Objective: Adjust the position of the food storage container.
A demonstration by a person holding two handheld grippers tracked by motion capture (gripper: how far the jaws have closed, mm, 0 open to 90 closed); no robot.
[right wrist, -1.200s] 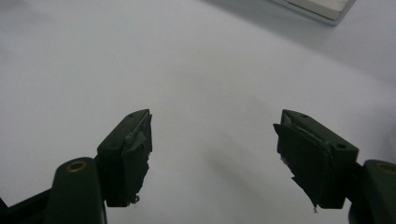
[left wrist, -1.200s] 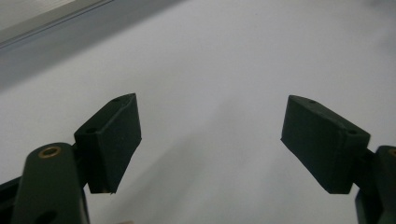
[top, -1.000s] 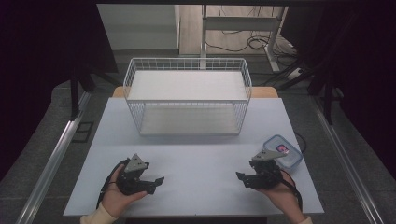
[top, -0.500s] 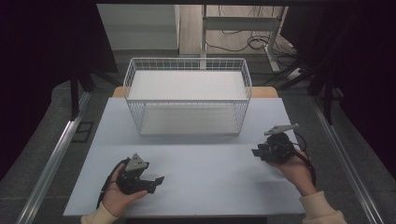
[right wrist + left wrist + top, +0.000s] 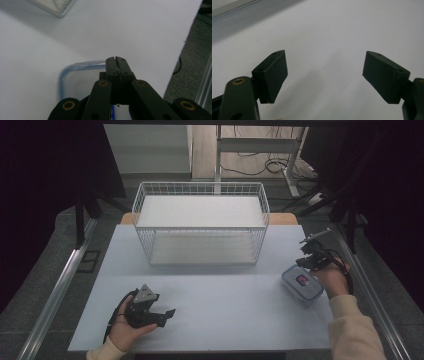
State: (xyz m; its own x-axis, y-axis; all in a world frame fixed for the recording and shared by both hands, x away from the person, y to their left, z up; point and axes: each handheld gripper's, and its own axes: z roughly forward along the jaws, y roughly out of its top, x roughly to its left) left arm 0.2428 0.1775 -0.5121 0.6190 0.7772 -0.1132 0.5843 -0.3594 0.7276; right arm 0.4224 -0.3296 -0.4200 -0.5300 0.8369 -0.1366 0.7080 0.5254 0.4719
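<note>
A clear lidded container with a blue rim and a red item inside lies on the right side of the white table. My right gripper hovers just beyond its far edge; its jaws have just been closing and now meet with nothing between them. In the right gripper view the shut right gripper points over the container. My left gripper rests at the front left, open and empty. Its open jaws frame bare table.
A white wire basket stands at the back middle of the table; its corner shows in the right gripper view. The table's right edge, a metal rail and the floor lie close to my right hand.
My right hand has moved away from the front edge, toward the far right past the container, and risen a little. Its jaws went from open to shut. The left gripper has stayed put.
</note>
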